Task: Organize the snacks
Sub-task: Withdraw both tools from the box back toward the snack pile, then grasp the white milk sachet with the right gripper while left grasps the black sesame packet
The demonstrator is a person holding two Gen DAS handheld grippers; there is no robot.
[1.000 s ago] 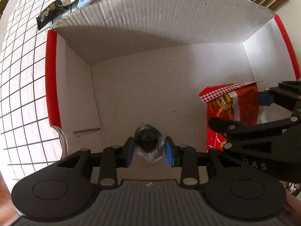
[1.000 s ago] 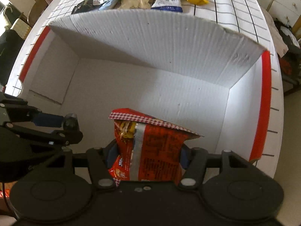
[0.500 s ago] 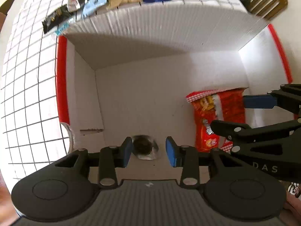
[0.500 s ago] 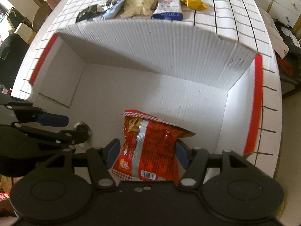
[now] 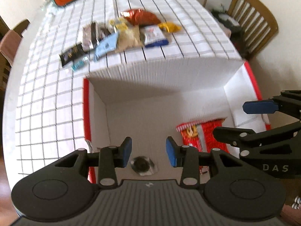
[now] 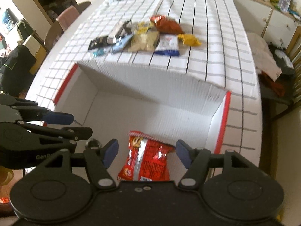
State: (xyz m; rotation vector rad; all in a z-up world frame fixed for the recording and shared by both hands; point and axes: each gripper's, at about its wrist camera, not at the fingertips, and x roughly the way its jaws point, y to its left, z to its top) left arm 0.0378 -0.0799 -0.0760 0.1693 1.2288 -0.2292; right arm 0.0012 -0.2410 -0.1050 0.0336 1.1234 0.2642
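A grid-lined tablecloth carries the white carton; the left gripper and the right gripper are both opening, nothing clasped.

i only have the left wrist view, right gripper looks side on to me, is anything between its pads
Observer: No. In the right wrist view the right gripper is opening, and the red snack bag lies below it on the box floor, clear of both pads.
Operator: anything else on the floor near that bag
Observer: A small round clear pack sits left of it, beside the left gripper.
Operator: whats right of the table
Observer: A white cabinet with packets on top.
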